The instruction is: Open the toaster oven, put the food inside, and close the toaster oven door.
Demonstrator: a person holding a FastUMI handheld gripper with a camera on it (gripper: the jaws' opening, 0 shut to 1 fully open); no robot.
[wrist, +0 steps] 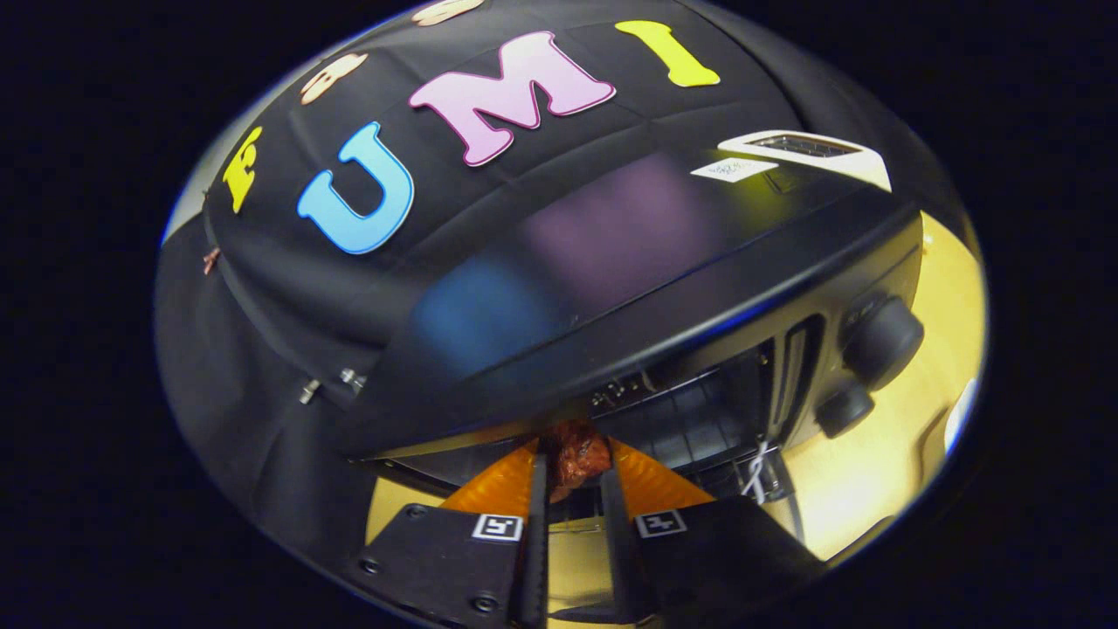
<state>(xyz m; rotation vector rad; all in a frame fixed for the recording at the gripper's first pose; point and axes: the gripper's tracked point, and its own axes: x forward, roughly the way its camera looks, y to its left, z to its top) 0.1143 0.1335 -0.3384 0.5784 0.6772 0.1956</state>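
The tongs (572,476) are clenched on a piece of food (578,456), a dark reddish-brown, glistening lump that looks like a chunk of cooked meat. It sits pinched at the very tips, with both fingers (622,489) pressing on its sides, and it bulges a little beyond them. No clear long axis can be made out on it; it reads as a rough, rounded chunk.

Directly ahead of the tongs and slightly above their line is the toaster oven (629,288), black, seen from a tilted angle, so that its glossy top takes up much of what lies beyond the fingertips. Its door is already open: the dark cavity (690,419) with a wire rack lies just beyond the food and a little toward the right of the tongs. Two round control knobs (882,341) stand further to the right on the front panel. The oven rests on a pale yellow table (873,472), which shows under and to the right of the tongs.

The relation that matters is that the food is held just at the mouth of the cavity, with the rack straight ahead of it and close. By my judgement the opening step is done and the placing step is in hand; the next move calls for carrying the food forward over the rack before letting go, keeping clear of the cavity's upper edge just above the fingertips.
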